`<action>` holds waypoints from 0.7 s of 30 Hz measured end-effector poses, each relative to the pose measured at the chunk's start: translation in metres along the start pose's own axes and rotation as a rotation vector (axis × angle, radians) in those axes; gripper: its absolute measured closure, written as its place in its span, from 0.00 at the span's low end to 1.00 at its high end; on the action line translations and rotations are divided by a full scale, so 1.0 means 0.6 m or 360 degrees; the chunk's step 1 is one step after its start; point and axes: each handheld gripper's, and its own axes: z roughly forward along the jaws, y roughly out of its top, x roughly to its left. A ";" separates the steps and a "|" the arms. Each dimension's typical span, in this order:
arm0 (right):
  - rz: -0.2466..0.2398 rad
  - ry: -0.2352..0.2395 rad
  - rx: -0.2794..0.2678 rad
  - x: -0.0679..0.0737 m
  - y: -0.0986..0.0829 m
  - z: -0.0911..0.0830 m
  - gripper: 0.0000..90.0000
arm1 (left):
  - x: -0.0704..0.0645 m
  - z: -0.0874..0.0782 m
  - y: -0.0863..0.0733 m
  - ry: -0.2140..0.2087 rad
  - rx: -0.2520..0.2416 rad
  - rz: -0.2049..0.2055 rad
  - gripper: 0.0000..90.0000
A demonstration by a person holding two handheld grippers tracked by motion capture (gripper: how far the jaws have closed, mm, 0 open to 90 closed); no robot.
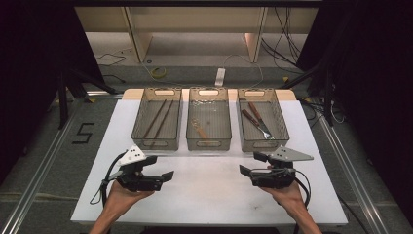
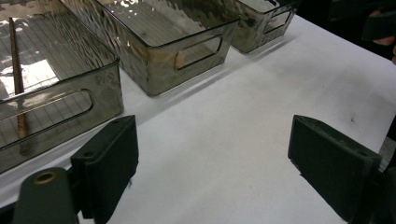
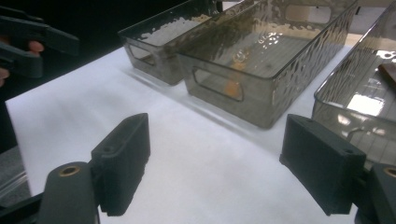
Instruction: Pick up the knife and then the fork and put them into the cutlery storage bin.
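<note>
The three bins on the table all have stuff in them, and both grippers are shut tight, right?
Not quite. The three bins do hold things, but both grippers are open: the left gripper and the right gripper views show their jaws wide apart over bare table.

a white table (image 1: 209,195) carries three smoky plastic bins (image 1: 208,124) side by side.

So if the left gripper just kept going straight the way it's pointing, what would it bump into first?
Probably nothing soon. The left gripper, jaws open, points across the bare white table toward the right gripper. The middle bin sits off to one side of that line, though depth is hard to judge.
</note>
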 end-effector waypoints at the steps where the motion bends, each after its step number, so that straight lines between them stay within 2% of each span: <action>1: 0.0012 0.0009 -0.0003 0.002 -0.004 -0.004 0.26 | 0.000 -0.001 -0.001 -0.0002 -0.0006 0.0001 0.18; 5: 0.0013 0.0007 -0.0029 0.010 -0.018 -0.019 0.24 | -0.001 -0.003 -0.003 -0.0027 -0.0035 -0.0015 0.18; 11: 0.0025 -0.0001 -0.0044 0.017 -0.039 -0.035 0.23 | 0.001 -0.003 -0.005 -0.0029 -0.0035 -0.0021 0.17; 21: 0.0024 -0.0039 -0.0081 0.018 -0.042 -0.045 0.22 | 0.003 -0.003 -0.006 -0.0040 -0.0045 -0.0032 0.17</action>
